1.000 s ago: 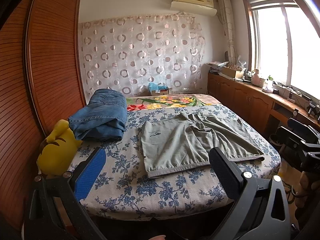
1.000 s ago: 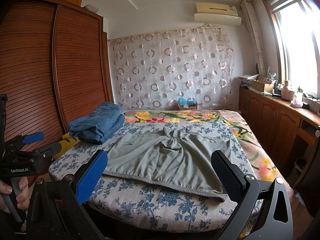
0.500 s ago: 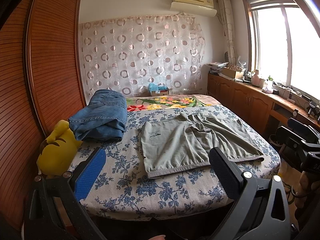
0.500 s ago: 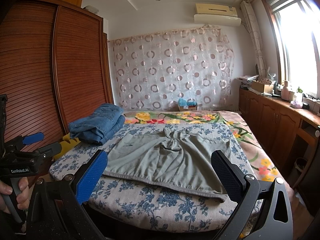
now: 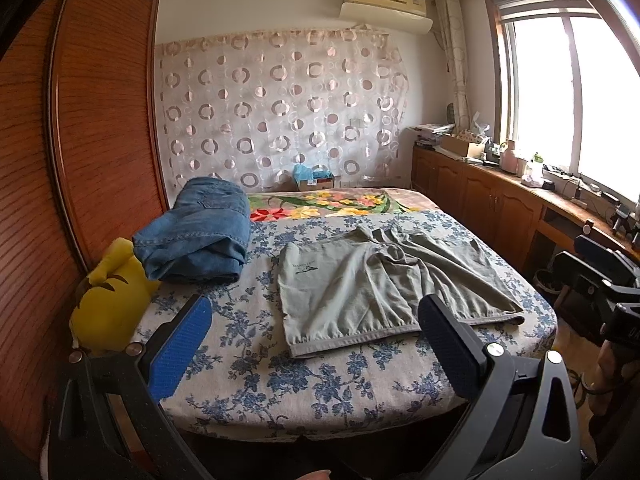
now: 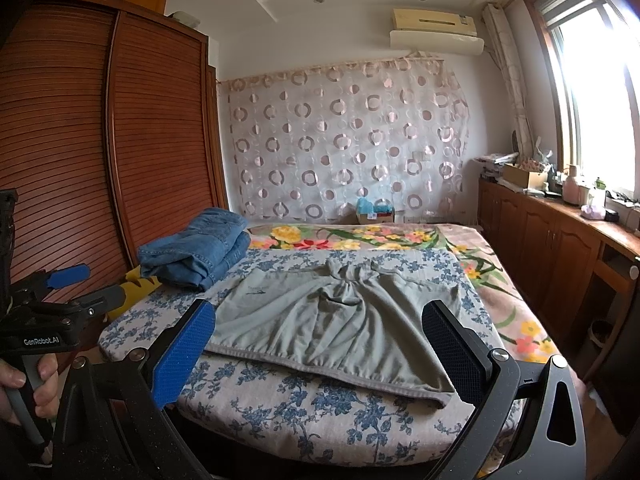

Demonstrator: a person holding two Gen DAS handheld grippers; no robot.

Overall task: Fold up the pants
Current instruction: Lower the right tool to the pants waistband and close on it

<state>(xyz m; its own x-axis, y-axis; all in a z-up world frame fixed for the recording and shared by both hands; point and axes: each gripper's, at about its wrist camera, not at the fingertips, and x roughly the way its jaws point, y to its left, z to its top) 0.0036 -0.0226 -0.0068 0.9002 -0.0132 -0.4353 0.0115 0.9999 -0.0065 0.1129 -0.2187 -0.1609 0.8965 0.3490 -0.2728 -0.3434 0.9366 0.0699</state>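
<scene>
Grey-green pants [image 5: 384, 280] lie spread flat on the bed, waistband toward me, legs bunched toward the far side; they also show in the right wrist view [image 6: 340, 320]. My left gripper [image 5: 312, 336] is open and empty, held off the bed's near edge, short of the waistband. My right gripper [image 6: 320, 340] is open and empty, also short of the waistband. The left gripper shows at the left of the right wrist view [image 6: 68, 284], and the right gripper at the right edge of the left wrist view [image 5: 600, 276].
Folded blue jeans [image 5: 200, 232] lie at the bed's far left, beside a yellow plush toy [image 5: 112, 300]. A wooden wardrobe [image 6: 100, 152] stands on the left. Wooden cabinets [image 6: 560, 248] with clutter run under the window on the right. The bed [image 5: 260, 380] has a blue floral cover.
Both views have shifted very slightly. The pants have not moved and both grippers stay open.
</scene>
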